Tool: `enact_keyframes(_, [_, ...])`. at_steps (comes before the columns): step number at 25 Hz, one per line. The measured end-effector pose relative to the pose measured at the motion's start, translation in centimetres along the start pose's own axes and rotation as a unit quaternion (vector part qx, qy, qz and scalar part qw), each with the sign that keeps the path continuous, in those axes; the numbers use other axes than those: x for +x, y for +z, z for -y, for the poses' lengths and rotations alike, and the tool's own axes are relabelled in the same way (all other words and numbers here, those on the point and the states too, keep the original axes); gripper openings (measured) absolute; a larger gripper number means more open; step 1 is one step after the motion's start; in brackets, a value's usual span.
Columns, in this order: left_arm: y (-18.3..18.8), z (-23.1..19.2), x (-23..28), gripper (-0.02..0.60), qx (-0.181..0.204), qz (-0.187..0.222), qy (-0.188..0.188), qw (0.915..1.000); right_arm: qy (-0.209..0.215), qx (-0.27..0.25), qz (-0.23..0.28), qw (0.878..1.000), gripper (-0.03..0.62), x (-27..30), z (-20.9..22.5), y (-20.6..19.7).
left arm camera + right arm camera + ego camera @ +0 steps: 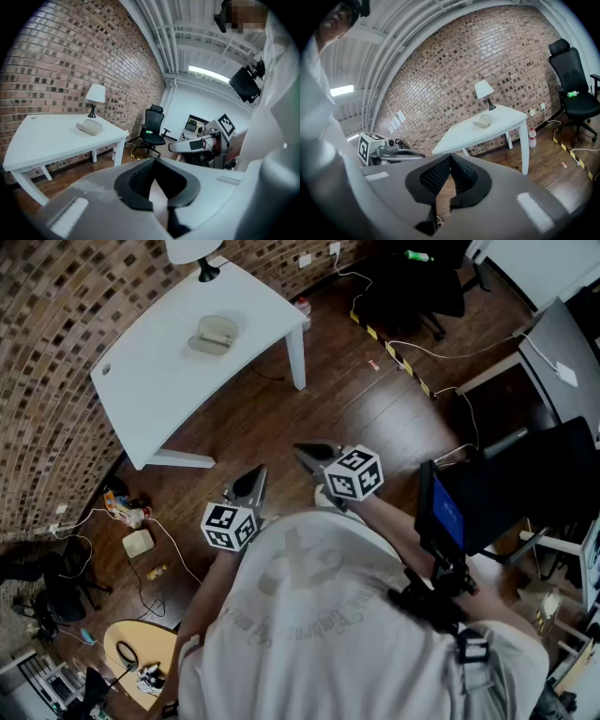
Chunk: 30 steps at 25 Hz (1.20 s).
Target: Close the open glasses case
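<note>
A beige glasses case (214, 336) lies open on the white table (159, 381), far ahead of me; it also shows in the left gripper view (89, 126) and the right gripper view (483, 122). Both grippers hang close to my body over the wooden floor, well short of the table. My left gripper (253, 479) has its jaws together with nothing between them (153, 161). My right gripper (307, 454) is likewise shut and empty (449, 157).
A white lamp (192, 251) stands at the table's far end by the brick wall. A black office chair (152, 129), a bottle (531, 137) by a table leg, floor cables and a yellow-black cable strip (394, 352) lie to the right. A yellow stool (136, 648) is at lower left.
</note>
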State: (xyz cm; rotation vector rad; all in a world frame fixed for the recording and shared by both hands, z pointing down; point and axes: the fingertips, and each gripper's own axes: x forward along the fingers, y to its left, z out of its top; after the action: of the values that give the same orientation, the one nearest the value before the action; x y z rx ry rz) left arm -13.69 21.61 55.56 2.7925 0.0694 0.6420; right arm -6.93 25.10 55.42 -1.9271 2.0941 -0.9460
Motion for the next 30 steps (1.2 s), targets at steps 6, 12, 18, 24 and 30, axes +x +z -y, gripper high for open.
enact_keyframes(6, [0.5, 0.2, 2.4, 0.006, -0.005, 0.007, 0.015, 0.9999, 0.008, 0.000, -0.003, 1.000, 0.008, -0.8, 2.5, 0.5])
enact_keyframes(12, [0.5, 2.3, 5.0, 0.006, -0.012, -0.001, 0.028, 0.9995, 0.023, 0.011, -0.011, 1.000, 0.008, -2.8, 4.9, 0.3])
enact_keyframes(18, [0.8, 1.6, 5.1, 0.006, -0.017, -0.003, 0.053, 0.9985, 0.043, 0.015, -0.019, 0.999, 0.008, -2.0, 5.9, 0.1])
enact_keyframes(24, [1.2, 0.7, 4.8, 0.006, -0.019, 0.003, 0.074, 0.9970, 0.062, 0.012, -0.024, 0.998, 0.008, -0.9, 5.8, 0.5])
enact_keyframes(30, [2.8, -0.4, 4.1, 0.006, -0.024, 0.014, 0.094, 0.9952, 0.061, 0.018, -0.020, 0.998, 0.008, -1.2, 6.1, 1.1])
